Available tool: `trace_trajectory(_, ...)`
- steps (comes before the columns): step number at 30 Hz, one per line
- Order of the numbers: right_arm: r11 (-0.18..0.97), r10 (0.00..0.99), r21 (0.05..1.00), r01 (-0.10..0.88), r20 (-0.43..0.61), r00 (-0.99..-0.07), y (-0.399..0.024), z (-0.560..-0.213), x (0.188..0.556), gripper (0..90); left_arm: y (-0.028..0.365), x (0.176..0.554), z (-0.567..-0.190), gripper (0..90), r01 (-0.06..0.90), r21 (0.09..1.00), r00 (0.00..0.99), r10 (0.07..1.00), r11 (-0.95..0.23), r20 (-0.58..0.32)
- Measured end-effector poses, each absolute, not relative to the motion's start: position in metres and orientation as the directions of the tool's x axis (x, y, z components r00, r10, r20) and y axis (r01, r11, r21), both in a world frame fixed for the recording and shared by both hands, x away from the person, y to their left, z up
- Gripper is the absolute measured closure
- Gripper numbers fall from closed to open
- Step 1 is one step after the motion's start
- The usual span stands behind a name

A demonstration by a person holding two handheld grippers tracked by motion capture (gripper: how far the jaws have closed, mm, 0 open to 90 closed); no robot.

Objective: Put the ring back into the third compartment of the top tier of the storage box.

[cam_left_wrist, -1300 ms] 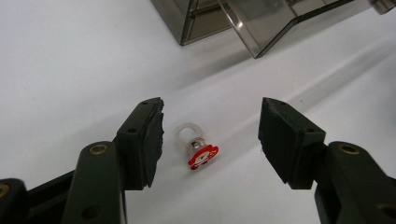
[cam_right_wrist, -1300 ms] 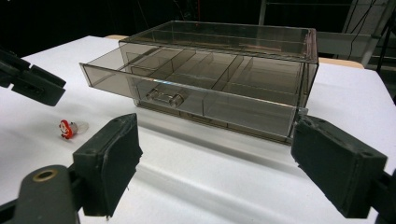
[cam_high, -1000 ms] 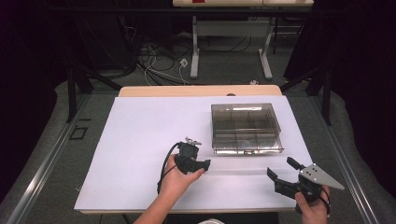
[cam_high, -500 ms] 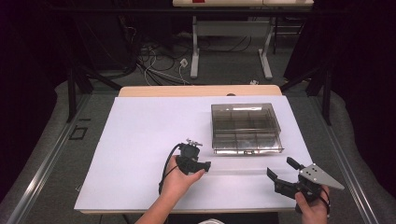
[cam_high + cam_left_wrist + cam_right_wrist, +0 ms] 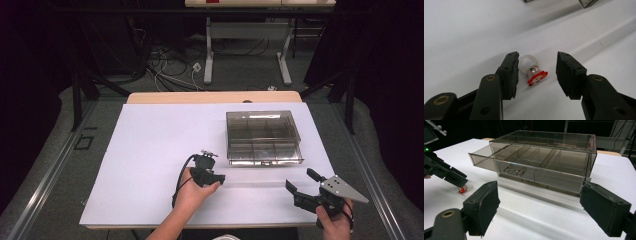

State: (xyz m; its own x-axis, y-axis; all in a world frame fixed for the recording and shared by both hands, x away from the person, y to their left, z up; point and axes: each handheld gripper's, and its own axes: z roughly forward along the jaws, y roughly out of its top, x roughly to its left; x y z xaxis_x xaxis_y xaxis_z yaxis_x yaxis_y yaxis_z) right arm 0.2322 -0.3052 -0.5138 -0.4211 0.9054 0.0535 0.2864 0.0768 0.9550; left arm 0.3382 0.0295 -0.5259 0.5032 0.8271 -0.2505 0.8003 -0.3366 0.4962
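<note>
A small toy ring [image 5: 533, 70] with a clear band and a red top lies on the white table, between the open jaws of my left gripper [image 5: 537, 72]; the left jaw almost touches the band. The same ring [image 5: 464, 188] is visible in the right gripper view, under the left gripper [image 5: 447, 173]. In the high view the left gripper [image 5: 209, 176] sits near the table's middle front. My right gripper [image 5: 301, 183] is open at the front right, nothing between its jaws [image 5: 539, 207]. A smoky clear drawer box [image 5: 263, 137] stands beyond, its drawer [image 5: 524, 171] pulled partly out.
The white sheet [image 5: 150, 145] covers the table, with a wooden edge [image 5: 215, 97] at the back. The drawer has several empty compartments. Cables and table legs stand on the floor [image 5: 200, 70] beyond the table.
</note>
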Motion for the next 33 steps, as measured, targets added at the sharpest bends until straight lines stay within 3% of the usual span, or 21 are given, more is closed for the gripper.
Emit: trace_trajectory(33,0.075,0.901,0.952,0.298,0.064,-0.429,-0.3060,-0.5137,0.2319,15.0,0.0263,0.3372,-0.5337,64.1,0.811,0.467,0.502,0.830,-0.354,-0.242)
